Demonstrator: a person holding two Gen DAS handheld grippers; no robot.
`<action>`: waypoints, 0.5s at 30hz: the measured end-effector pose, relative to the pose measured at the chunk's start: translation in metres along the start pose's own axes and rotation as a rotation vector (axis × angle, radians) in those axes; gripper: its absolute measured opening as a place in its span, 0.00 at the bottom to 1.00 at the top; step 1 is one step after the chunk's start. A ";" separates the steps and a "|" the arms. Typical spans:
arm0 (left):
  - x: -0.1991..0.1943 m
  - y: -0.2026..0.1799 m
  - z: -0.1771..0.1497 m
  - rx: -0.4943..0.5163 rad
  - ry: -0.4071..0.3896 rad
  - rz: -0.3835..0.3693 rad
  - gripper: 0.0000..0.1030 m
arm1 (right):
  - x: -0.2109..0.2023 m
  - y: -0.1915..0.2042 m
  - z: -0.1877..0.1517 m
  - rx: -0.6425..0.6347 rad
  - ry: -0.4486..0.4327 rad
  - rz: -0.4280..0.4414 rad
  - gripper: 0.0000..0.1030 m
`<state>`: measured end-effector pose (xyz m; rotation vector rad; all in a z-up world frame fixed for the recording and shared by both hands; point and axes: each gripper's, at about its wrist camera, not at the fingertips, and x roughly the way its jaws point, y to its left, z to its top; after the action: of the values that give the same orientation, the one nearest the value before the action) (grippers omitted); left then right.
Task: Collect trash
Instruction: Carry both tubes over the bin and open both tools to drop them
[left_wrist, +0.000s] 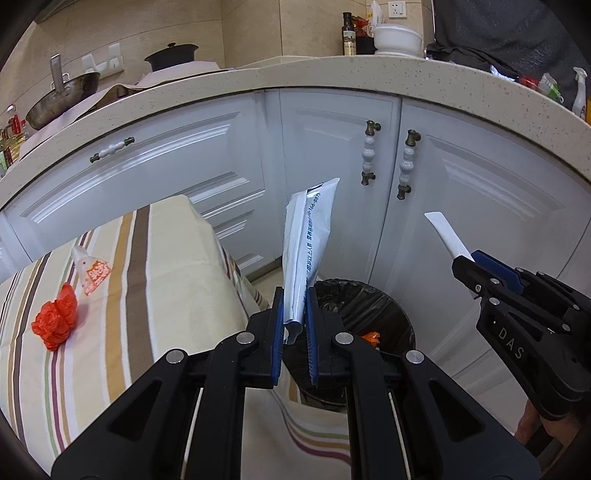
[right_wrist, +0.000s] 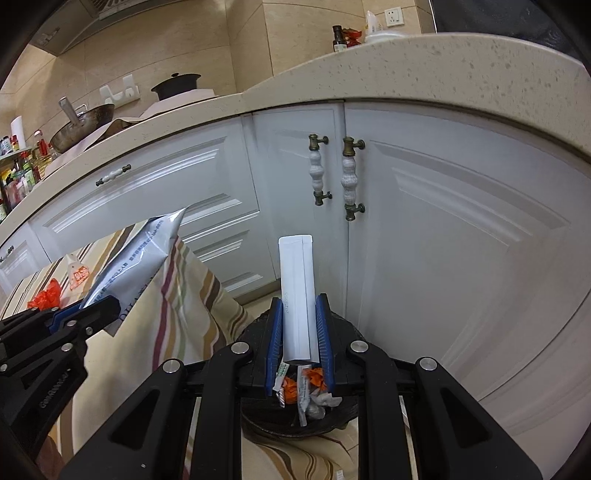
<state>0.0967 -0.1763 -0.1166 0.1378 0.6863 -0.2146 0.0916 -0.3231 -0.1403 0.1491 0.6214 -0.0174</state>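
Observation:
My left gripper (left_wrist: 295, 299) is shut on a silver-white foil wrapper (left_wrist: 308, 240) with blue print, held upright above the near rim of a bin with a black liner (left_wrist: 373, 310). My right gripper (right_wrist: 298, 306) is shut on a narrow white sachet (right_wrist: 296, 291), held right over the same bin (right_wrist: 258, 413), which holds orange and white scraps (right_wrist: 306, 384). The right gripper also shows in the left wrist view (left_wrist: 466, 265), and the left gripper in the right wrist view (right_wrist: 88, 306). A crumpled red wrapper (left_wrist: 55, 317) and a white-orange packet (left_wrist: 92, 271) lie on the striped tablecloth (left_wrist: 166, 280).
White cabinet doors with ceramic handles (left_wrist: 369, 153) stand close behind the bin under a speckled counter edge (left_wrist: 332, 75). A wok (left_wrist: 62, 98), a dark pot (left_wrist: 171, 55), a bottle (left_wrist: 348, 35) and a white bowl (left_wrist: 399, 38) sit on the counter.

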 end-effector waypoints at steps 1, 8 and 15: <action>0.004 -0.002 0.001 0.000 0.007 0.000 0.10 | 0.002 -0.001 0.000 0.000 0.000 0.000 0.19; 0.031 -0.014 0.005 -0.002 0.043 0.013 0.10 | 0.018 -0.012 0.000 0.005 0.013 -0.001 0.19; 0.061 -0.021 0.009 -0.031 0.107 -0.018 0.43 | 0.049 -0.019 -0.004 0.013 0.057 0.012 0.33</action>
<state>0.1427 -0.2077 -0.1503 0.1137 0.7974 -0.2151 0.1279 -0.3400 -0.1750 0.1659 0.6774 -0.0055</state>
